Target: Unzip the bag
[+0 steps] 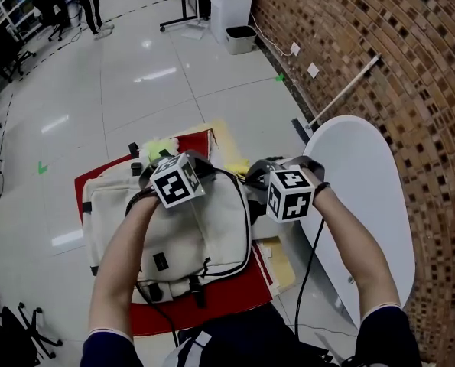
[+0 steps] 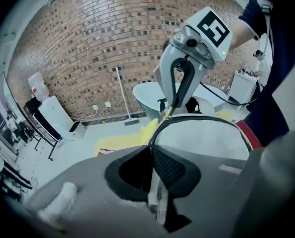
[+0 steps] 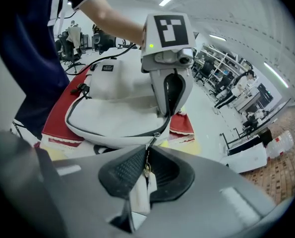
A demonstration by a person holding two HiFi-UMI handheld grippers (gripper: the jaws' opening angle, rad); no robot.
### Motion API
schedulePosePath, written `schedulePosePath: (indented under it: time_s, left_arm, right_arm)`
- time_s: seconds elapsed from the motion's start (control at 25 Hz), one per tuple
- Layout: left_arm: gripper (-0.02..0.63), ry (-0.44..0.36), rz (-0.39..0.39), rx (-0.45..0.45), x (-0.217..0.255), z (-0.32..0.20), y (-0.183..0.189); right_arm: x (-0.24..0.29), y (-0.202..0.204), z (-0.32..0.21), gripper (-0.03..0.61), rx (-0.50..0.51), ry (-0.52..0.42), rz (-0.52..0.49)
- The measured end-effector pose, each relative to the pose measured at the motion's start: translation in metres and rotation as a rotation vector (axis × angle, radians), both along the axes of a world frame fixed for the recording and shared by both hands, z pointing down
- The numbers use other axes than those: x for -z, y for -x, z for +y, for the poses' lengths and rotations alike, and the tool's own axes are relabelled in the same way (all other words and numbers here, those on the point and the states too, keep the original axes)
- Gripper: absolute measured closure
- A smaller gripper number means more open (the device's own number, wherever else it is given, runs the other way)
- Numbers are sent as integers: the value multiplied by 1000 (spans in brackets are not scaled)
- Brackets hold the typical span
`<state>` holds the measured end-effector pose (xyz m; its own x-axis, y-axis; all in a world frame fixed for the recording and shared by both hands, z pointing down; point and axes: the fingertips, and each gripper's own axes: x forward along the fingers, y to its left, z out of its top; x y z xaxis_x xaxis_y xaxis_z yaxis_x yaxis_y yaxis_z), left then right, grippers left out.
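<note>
a cream backpack (image 1: 200,232) lies flat, front panel up, on a red cloth (image 1: 238,295), with pale tiled floor (image 1: 135,75) around it, close in front of the person working on it. its long axis appears to run left to right. the black zip line (image 1: 249,235) follows the near edge, bends round the right end and runs up to the tools. the rounded, zipped end therefore points right, toward a white oval table (image 1: 365,197) standing by a brick wall (image 1: 380,44).

both hand-held tools meet at the backpack's far right corner, just beside each other and tilted steeply down. the left tool (image 2: 153,152) has its jaws drawn narrow on a thin strip of the cream fabric, right where the zip line reaches its pads. the right tool (image 3: 146,153), at the backpack's right end, also stands narrow. it pinches the small zip pull (image 3: 145,171), a metal piece with a pale tab that hangs between the pads just off the backpack's edge.

the marker cube (image 1: 177,179) on the left tool faces up toward the head camera, and the left forearm (image 1: 124,262) reaches over the near half of the backpack. black strap buckles (image 1: 196,287) sit along its near edge. the zip line reads as closed along the right and near edges.
</note>
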<state>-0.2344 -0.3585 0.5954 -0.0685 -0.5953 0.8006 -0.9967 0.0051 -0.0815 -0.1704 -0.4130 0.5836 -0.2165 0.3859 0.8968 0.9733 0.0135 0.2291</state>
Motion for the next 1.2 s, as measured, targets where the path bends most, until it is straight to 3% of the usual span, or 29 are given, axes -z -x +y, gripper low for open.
schedulePosePath:
  time_s: [0.44, 0.84, 1.08, 1.2]
  left_arm:
    - [571, -69, -15, 98, 20, 26, 11]
    - [572, -90, -80, 186, 23, 40, 13]
    - [564, -120, -110, 217, 29, 41, 11]
    - [530, -92, -179, 189, 29, 46, 7]
  right_arm:
    - [2, -118, 3, 543, -243, -19, 93]
    - [-23, -214, 35, 541, -493, 41, 179]
    - [-33, -243, 69, 541, -639, 136, 199]
    - [-33, -247, 76, 541, -686, 179, 191]
